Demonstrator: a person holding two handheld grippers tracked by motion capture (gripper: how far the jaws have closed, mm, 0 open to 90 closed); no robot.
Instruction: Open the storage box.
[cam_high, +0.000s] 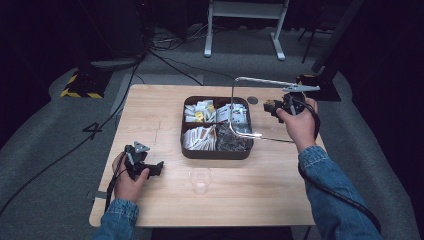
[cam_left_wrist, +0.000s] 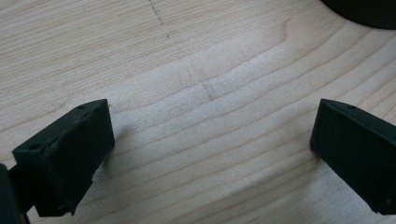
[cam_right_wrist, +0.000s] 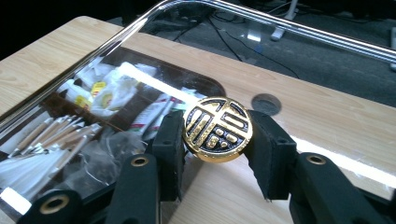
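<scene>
My right gripper (cam_high: 274, 106) is shut on the round gold and black knob (cam_right_wrist: 217, 129) of a clear lid with a chrome rim (cam_high: 260, 81). The lid is held tilted on edge above the right side of a dark compartment box (cam_high: 215, 155). In the right gripper view both black pads press the knob's sides, and the lid's rim (cam_right_wrist: 93, 51) runs off to the upper left. Sachets and paper sticks (cam_high: 200, 136) fill the box. My left gripper (cam_high: 152, 167) rests open on the wood at the front left, with nothing between its fingers (cam_left_wrist: 70, 154).
A clear plastic cup (cam_high: 201, 180) stands on the wooden table (cam_high: 150, 110) just in front of the box. A small round grey disc (cam_high: 252, 100) sits in the tabletop behind the box. Cables and stand legs lie on the floor beyond the table.
</scene>
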